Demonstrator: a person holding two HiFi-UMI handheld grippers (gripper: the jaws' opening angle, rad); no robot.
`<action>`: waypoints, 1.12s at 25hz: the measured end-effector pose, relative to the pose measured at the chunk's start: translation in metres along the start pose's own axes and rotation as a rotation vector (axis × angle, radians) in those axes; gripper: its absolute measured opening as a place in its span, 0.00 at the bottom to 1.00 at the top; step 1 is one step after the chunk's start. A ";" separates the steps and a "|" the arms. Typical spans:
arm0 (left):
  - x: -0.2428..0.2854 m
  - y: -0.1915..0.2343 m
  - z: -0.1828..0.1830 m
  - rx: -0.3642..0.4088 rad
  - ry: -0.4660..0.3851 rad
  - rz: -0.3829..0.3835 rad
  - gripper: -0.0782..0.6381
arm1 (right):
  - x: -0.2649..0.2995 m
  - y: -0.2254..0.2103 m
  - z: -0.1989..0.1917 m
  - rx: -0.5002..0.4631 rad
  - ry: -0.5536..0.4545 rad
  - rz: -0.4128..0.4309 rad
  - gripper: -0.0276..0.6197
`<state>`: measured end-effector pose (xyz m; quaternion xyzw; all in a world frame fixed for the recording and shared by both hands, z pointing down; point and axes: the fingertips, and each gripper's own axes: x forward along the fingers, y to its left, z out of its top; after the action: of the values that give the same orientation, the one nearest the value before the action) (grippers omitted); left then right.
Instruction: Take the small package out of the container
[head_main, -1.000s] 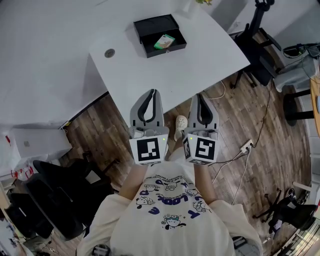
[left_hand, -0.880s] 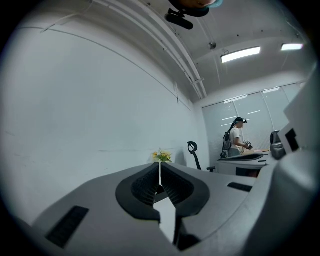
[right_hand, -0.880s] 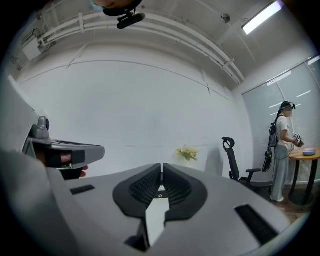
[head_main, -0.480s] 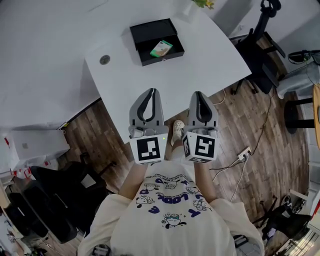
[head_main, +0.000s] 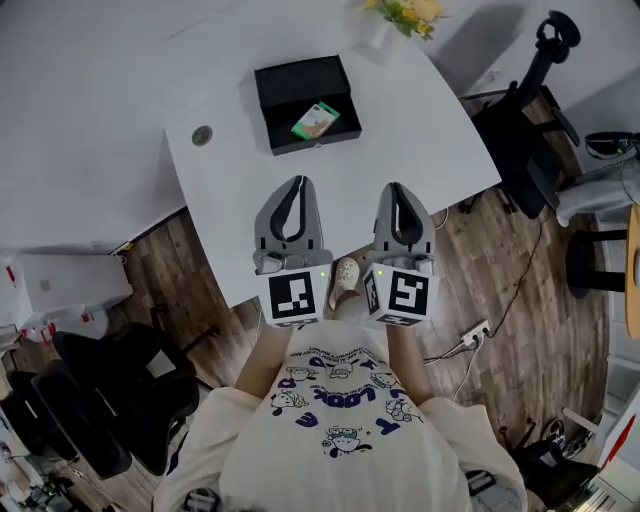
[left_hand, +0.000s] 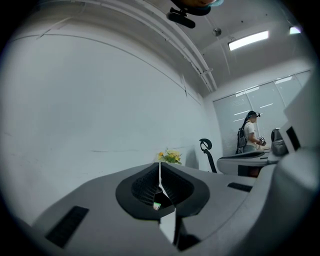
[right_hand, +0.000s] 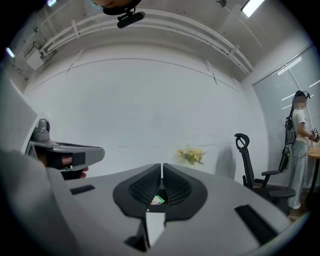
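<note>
Left gripper (head_main: 297, 181) and right gripper (head_main: 398, 187) sit side by side, pointing level toward 12 o'clock over the near edge of the white table (head_main: 420, 140). In the left gripper view the left gripper (left_hand: 160, 164) has its jaws pressed together with nothing between them. The right gripper (right_hand: 162, 165) in its own view is likewise closed and empty.

The black container (head_main: 296, 78) lies open on the table at 12 o'clock from the grippers, well apart from both. The small package (head_main: 315, 121), green and white, lies tilted inside it, at about 4 o'clock from the container's middle and close to its near wall. Each gripper view catches a sliver of that package (left_hand: 157, 205) (right_hand: 158, 200) through the hollow behind the closed tips.

A round grommet (head_main: 202, 135) is set in the tabletop at 9 o'clock from the container. Yellow flowers (head_main: 405, 12) stand at the table's far edge at 1 o'clock, and a black office chair (head_main: 530, 110) stands at 3 o'clock beside the table.
</note>
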<state>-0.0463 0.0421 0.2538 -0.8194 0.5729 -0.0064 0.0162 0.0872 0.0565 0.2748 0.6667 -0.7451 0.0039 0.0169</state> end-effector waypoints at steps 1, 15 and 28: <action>0.007 -0.002 0.001 -0.001 0.003 0.013 0.14 | 0.007 -0.006 0.002 0.001 0.000 0.009 0.09; 0.068 -0.009 -0.008 0.011 0.025 0.140 0.14 | 0.073 -0.044 -0.005 -0.005 0.021 0.132 0.09; 0.103 0.025 -0.027 0.021 0.160 0.139 0.14 | 0.113 -0.037 -0.023 0.017 0.077 0.189 0.09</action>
<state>-0.0350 -0.0637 0.2789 -0.7743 0.6278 -0.0768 -0.0206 0.1120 -0.0593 0.3002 0.5930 -0.8034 0.0373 0.0395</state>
